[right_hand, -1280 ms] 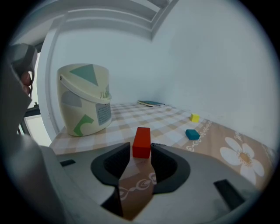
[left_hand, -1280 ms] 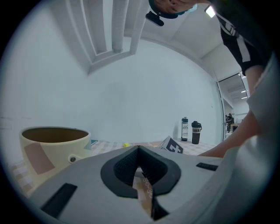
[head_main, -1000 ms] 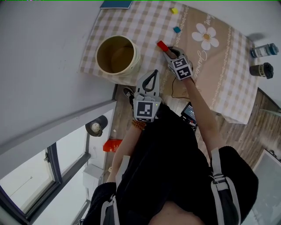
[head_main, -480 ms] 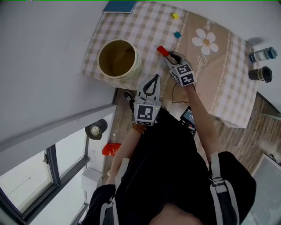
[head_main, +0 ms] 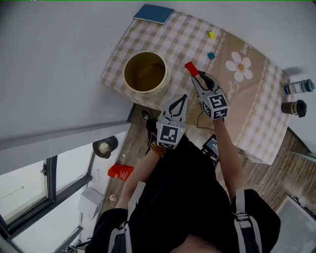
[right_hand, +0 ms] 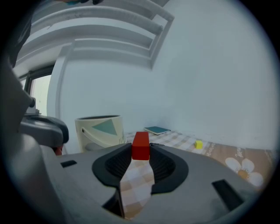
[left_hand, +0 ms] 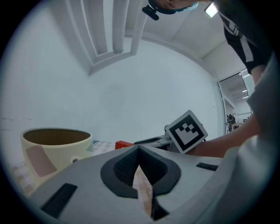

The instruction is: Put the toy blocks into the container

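Scene: the head view looked down on a tabletop (head_main: 276,79) under a checked cloth (head_main: 256,113) with a daisy print, in the upper middle of the frame.
Right tool (head_main: 193,74): pinched the red block (head_main: 190,67) by its sides at the very tips, with the jaws spread only as wide as the block. The tool sat centre frame, just right of the container.
Red block: stood on end between the right tool's pads and was held clear of the cloth. It was just right of the container rim and not over the opening.
Left tool (head_main: 181,98): jaws pressed together with nothing between them. It sat at the near edge of the tabletop, below the container in frame and just left of the right tool.
Container (head_main: 159,90): a cream round tub, open top, upright on the cloth at the upper left of centre. No blocks showed inside it.
Yellow block (head_main: 211,34): lay on the cloth at upper right of centre, well apart from the container.
Blue block (head_main: 211,55): lay on the cloth just below the yellow one, near the daisy.
Blue book (head_main: 154,13): lay flat at the far corner of the tabletop, top of frame.
Bottles (head_main: 298,87): two stood off the cloth at the right edge of the frame.
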The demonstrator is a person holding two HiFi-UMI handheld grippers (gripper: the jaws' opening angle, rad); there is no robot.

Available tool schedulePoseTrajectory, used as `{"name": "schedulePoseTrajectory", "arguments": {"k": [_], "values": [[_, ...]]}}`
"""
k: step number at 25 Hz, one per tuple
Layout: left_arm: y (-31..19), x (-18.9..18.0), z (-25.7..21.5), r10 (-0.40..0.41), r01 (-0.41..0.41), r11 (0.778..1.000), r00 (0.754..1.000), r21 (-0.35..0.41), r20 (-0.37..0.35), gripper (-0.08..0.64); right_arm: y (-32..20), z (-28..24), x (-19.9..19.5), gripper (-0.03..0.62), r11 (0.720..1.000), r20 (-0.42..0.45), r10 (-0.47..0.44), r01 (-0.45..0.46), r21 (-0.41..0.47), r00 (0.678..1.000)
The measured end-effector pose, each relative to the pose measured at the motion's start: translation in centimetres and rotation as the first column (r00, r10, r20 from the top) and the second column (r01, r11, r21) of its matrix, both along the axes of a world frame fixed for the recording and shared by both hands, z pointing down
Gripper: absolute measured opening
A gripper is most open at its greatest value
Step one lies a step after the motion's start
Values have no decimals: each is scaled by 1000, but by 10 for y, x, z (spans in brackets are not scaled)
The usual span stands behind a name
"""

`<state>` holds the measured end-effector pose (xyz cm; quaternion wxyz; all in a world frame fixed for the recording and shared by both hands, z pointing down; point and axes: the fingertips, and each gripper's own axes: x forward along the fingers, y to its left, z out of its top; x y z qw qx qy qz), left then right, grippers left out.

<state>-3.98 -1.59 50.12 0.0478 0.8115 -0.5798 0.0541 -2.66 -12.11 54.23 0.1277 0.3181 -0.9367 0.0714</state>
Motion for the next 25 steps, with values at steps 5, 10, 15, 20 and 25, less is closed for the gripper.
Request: {"name": "schedulePoseTrajectory", "arguments": {"k": [5, 10, 15, 20, 25], "values": [[0, -8, -4, -15, 15, 1000, 1000, -16, -8, 0, 6, -54, -14, 132, 999, 68, -15, 11, 52, 998], [-5, -9, -3, 15, -15, 999, 1000, -38, -6, 0, 15, -104, -33, 132, 994, 117, -43, 31, 108, 992], [-9, -14, -4, 62, -62, 997, 998, -37, -3, 0, 23, -140, -54, 132, 988, 162, -65, 40, 147, 985], [-17, -20, 7, 118, -119, 991, 993, -60, -23, 0, 32, -156, -83, 132, 984, 150, -83, 57, 171, 985], [-25, -16, 7, 191, -194, 979, 980, -57, -56, 0, 45, -160, -103, 132, 981, 123, -92, 69, 180, 988]]}}
